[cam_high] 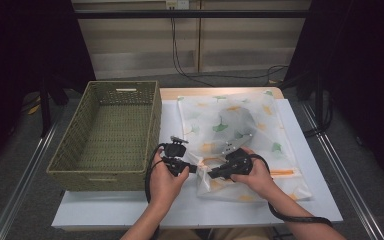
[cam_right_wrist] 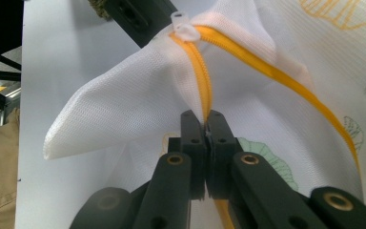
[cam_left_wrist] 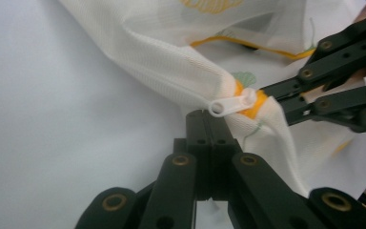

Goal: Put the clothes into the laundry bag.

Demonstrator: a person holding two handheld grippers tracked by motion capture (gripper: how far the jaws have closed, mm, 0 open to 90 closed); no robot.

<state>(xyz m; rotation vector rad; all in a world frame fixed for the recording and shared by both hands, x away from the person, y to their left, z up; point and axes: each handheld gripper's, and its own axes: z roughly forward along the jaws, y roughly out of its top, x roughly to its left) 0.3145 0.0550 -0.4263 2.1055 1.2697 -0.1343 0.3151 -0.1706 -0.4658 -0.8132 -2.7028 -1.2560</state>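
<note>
Reaching in from the near edge of the bench, the person's two hands hold the grippers close together over the near left corner of a white mesh bag printed with green and orange leaves. The left gripper has its jaws pressed together right at the white zipper pull; whether they pinch the pull or the fabric beneath it is hard to tell. The right gripper is clenched on the bag's orange zipper, lifting the fabric into a peak beside the pull. Beyond the grippers the bag lies flat across the white bench top, with a grey item showing through the mesh near its middle. Left of the bag, just beside it, stands a green woven basket, its inside bare.
</note>
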